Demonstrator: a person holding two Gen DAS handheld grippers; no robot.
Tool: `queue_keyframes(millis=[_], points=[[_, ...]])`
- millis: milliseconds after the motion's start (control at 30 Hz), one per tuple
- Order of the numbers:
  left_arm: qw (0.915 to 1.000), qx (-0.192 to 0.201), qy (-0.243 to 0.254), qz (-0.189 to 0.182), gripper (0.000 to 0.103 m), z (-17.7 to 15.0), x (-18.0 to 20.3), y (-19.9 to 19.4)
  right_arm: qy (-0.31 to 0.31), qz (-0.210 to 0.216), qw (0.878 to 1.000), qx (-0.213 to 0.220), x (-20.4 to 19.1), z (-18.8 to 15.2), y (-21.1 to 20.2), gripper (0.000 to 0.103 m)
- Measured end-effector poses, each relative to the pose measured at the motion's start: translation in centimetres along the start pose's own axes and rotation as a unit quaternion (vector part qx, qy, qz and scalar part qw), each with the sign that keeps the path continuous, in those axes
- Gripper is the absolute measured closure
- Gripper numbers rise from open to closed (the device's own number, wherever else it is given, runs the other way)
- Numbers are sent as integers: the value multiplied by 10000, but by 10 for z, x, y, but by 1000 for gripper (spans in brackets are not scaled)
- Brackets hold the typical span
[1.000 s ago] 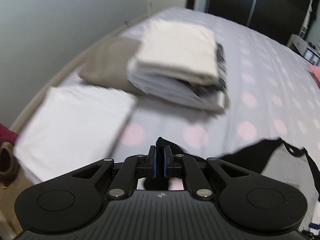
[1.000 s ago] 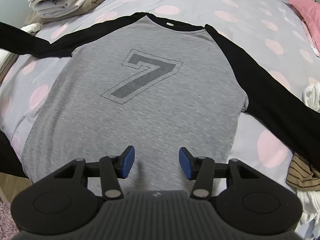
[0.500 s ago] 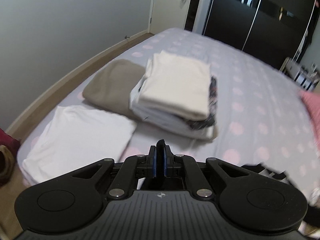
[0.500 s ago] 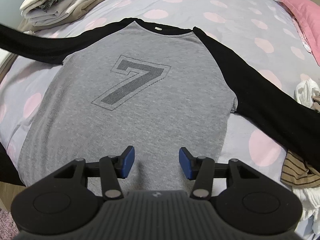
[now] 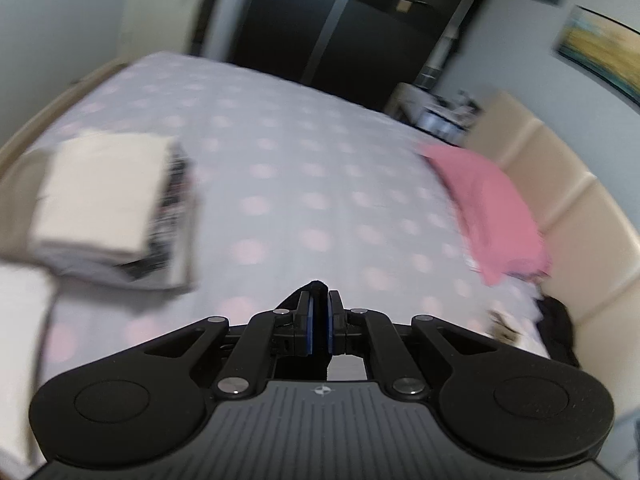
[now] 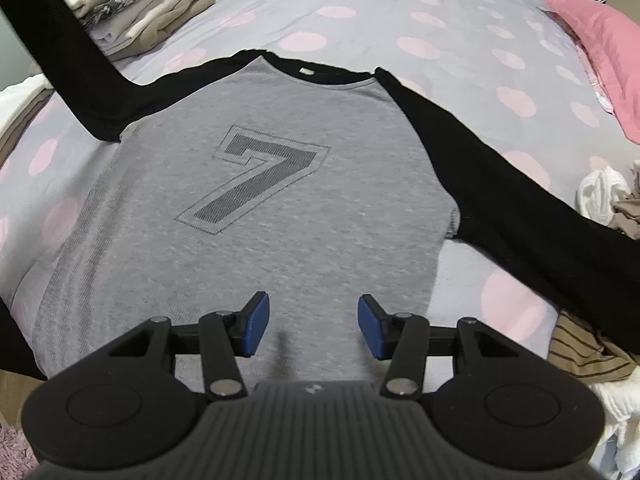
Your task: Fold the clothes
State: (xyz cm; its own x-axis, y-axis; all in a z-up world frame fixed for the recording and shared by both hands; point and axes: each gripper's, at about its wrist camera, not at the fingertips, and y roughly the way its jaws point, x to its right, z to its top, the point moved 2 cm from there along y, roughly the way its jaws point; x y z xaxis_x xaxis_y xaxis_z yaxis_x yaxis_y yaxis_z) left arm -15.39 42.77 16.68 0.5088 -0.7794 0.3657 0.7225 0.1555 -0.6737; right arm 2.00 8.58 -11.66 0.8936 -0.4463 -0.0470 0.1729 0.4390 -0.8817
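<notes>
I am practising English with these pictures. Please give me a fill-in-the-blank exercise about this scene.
1. The grey shirt has the number ___ printed on it.
2. The left tongs are shut on the shirt's ___ sleeve.
3. The right tongs are ___ and hold nothing.
4. The pillow on the bed is ___.

Missing words: 7; black; open; pink

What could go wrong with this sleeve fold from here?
1. The left gripper pinches only a small tip of the black sleeve, which could slip out mid-lift.
2. The right gripper hovers with open jaws, so nothing pins the grey shirt; the pull may drag or wrinkle it.
3. The raised sleeve passes near the folded stack and might snag it.
</notes>
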Motion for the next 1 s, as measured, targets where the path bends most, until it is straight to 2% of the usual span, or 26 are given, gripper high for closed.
queue_keyframes(millis=[167,433,567,700,900,1000], points=[[9979,-149,392,-495,98,5,64,44,57,22,9999,80,3,2,-5,50],[9853,-1135,648,-1100,98,-38,136,150,88,-80,9998,169,9,5,-8,48],[9762,-1724,574,-1184,99,-68,149,215,233,-123,9996,135,18,5,-4,48],[9693,-2113,487,-1158,98,-93,150,273,336,-195,9992,65,27,5,3,48],[9575,-2526,363,-1347,98,-118,152,327,424,-259,9988,-51,33,7,14,48],[9521,-2714,367,-1361,91,-131,154,345,429,-292,9986,-109,36,7,19,48]])
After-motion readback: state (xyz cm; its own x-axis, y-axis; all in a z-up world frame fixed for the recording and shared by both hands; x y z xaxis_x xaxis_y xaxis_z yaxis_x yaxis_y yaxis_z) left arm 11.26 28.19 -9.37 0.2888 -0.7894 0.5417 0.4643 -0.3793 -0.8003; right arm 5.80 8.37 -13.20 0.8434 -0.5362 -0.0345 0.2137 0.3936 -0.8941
